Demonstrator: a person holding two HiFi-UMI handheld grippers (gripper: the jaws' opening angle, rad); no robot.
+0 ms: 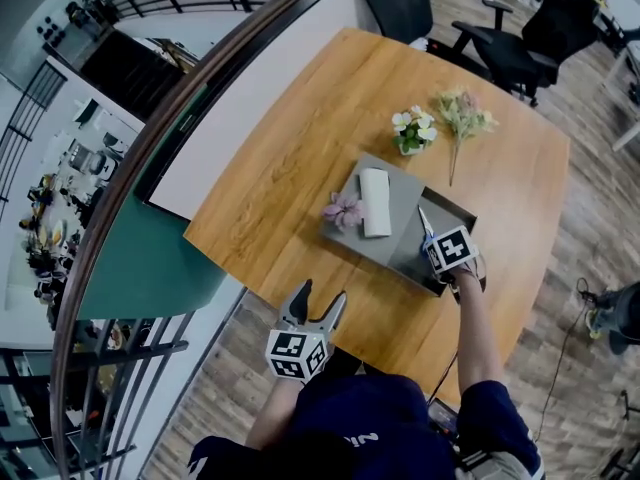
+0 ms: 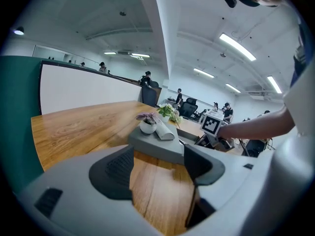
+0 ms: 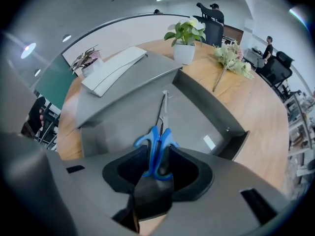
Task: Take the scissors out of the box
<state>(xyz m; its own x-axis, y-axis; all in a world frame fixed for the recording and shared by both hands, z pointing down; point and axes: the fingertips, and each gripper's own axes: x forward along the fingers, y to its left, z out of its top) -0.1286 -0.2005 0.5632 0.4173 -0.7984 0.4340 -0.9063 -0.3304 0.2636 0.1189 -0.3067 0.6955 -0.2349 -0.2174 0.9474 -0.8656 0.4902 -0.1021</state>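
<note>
Right tongs [image 3: 156, 167] clasp the blue handles of the scissors [image 3: 161, 127], which lie inside the open grey box [image 3: 209, 107] toward the near edge of the bench [image 1: 290, 158]. The lift out remains undone. Left tongs [image 2: 158, 167] hang spread and empty at that edge.

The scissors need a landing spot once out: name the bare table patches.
Widest free patch: bare table left of the box, toward the white panel. Also the strip between box and left gripper. Crowded: behind the box, by the potted flowers and bouquet.
</note>
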